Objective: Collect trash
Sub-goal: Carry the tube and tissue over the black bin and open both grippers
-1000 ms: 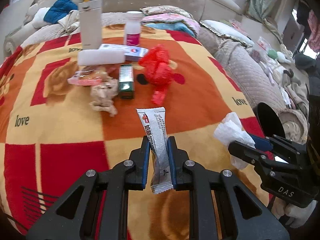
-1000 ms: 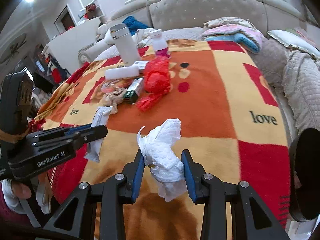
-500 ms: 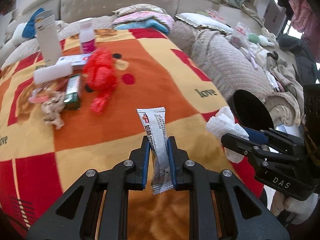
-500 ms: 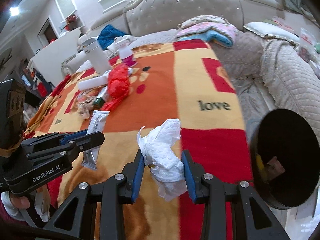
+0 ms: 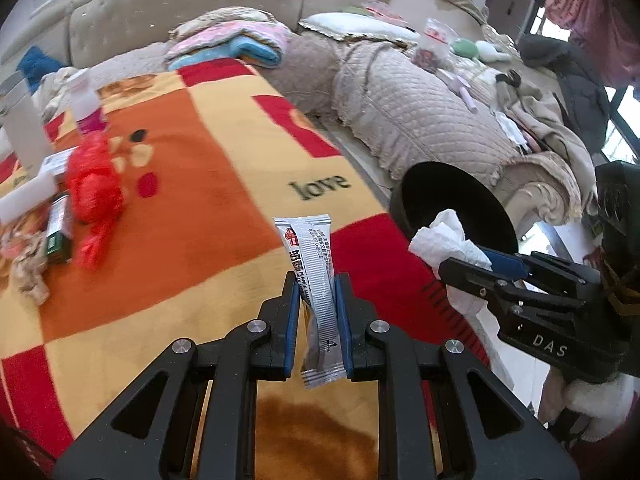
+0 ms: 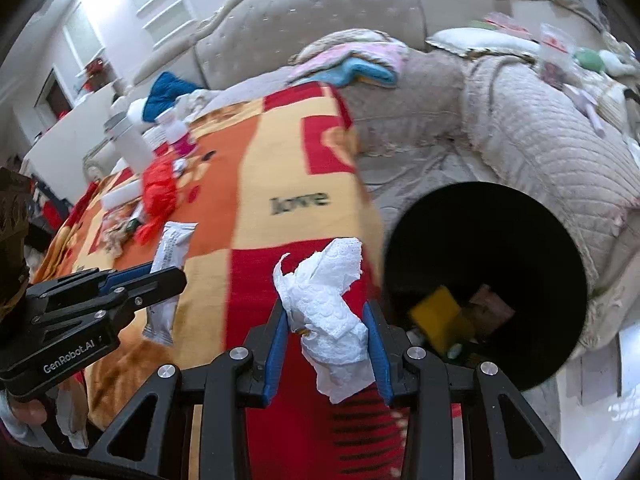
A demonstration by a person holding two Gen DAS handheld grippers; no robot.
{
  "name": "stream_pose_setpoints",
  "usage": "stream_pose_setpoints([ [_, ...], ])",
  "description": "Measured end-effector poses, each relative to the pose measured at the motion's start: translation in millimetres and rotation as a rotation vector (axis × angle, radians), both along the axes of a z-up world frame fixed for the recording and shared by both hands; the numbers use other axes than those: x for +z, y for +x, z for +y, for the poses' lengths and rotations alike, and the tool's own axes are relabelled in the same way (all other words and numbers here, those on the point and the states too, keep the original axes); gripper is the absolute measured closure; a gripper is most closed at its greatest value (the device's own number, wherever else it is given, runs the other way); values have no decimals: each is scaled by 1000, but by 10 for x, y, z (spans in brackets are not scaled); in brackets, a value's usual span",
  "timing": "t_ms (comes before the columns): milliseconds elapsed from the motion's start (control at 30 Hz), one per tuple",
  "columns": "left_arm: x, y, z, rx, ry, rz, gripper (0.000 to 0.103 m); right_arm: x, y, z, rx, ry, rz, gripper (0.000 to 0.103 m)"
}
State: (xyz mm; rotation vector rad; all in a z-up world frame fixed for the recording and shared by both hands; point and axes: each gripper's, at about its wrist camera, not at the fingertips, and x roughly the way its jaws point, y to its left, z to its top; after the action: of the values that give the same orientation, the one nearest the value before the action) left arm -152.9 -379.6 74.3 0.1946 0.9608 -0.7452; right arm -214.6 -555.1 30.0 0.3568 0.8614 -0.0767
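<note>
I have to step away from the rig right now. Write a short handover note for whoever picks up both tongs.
Left tongs: shut on a silver sachet.
Right tongs: shut on a crumpled white tissue, close to the black bin beside the blanket.
Done: the bin already holds some trash, including a yellow piece.
Left: drop both held pieces in the bin, then go through the pile on the blanket: red plastic bag, green box, crumpled brown scrap. Bottles look like keepers.

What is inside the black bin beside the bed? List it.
Inside the black bin: a yellow piece and a brownish wrapper. The rest of the bottom is dark, partly hidden behind the right gripper.
</note>
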Motion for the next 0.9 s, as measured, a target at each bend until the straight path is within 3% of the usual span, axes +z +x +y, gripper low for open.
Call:
stream_pose_setpoints([
  [467,4,-38,-740,-125,-40,30,88,-128,-217,-734,-148,-2,26,67],
  [900,-116,-49,-1231,-181,-64,89,88,-275,-269,-1115,-228,18,40,67],
])
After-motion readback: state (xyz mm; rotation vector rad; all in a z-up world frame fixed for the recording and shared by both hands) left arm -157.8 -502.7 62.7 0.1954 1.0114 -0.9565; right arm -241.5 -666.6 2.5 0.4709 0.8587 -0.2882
